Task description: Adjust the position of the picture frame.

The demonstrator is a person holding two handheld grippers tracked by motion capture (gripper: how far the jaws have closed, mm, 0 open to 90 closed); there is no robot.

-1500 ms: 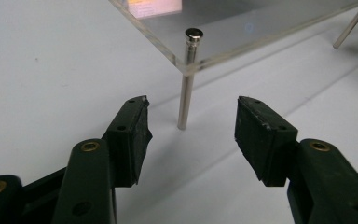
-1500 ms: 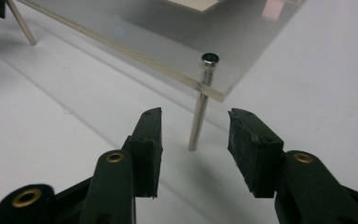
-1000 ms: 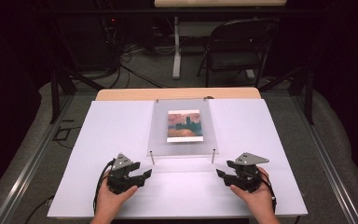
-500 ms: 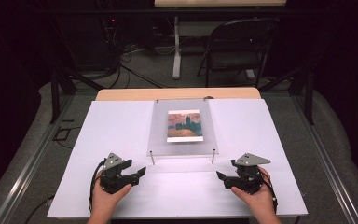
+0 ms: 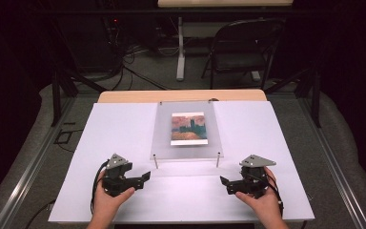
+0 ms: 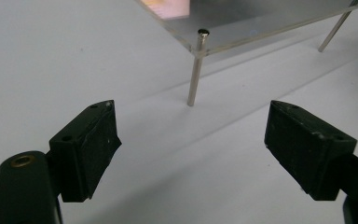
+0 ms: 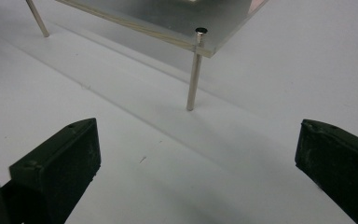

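A white table point(image 5: 124, 124) carries a clear acrylic stand point(image 5: 164, 138) on thin metal legs, centred toward its far edge, with a small painting point(image 5: 188, 128) under the pane. Near the front edge, the left gripper point(image 5: 145, 177) and right gripper point(image 5: 225, 183) have just been opening and gape wide with nothing between them.
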